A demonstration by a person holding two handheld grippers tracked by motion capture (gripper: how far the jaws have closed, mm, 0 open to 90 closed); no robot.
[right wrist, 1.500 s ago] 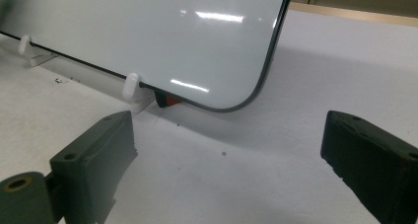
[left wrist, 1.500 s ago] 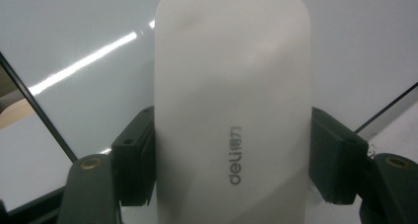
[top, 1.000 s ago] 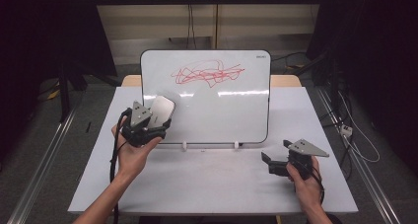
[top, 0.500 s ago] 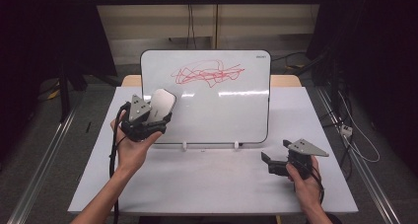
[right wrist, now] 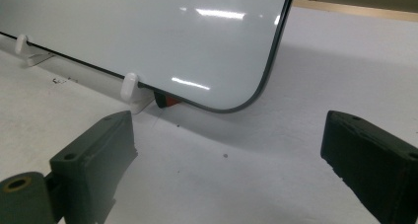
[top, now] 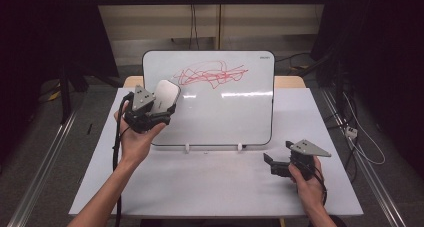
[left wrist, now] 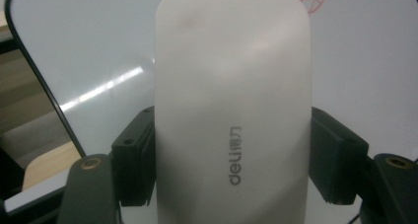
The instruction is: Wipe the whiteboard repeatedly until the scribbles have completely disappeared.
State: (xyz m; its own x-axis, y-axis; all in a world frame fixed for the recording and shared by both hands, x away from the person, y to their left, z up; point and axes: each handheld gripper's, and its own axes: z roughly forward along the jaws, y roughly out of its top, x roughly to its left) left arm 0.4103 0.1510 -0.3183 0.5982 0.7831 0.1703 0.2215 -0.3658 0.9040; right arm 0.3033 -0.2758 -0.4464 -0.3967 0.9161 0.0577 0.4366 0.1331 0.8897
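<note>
Left tongs (top: 159, 106) pinching a white eraser (left wrist: 231, 110) across its width, both pads flat on its long sides, branded face toward the camera in the left gripper view. Eraser (top: 165, 94) is held up in front of the left part of the whiteboard (top: 220, 117), below and left of the red scribble (top: 211, 75), apart from it. Right tongs (top: 280, 162) spread wide, nothing between them, parked low on the surface (top: 210, 187) near its front right corner, pointing at the board's lower right corner (right wrist: 256, 93). Board stands tilted back on white clips (right wrist: 129, 86) along the middle of the surface; a small red and black piece (right wrist: 165, 101) sits tucked under its bottom edge, can't tell what it is. Step in hand looks like bringing the eraser to the scribble to wipe it. To do it well: keep the pinch as is, no regrip, carry up and right to the near end of the ink, turn the working face flat to the board before contact, not an edge. Press lightly, since the board only leans on clips and could slide back or tip. Overlapping side-to-side passes across the whole red patch, going past its ends. Right tongs could brace the lower right edge if the board shifts.
</note>
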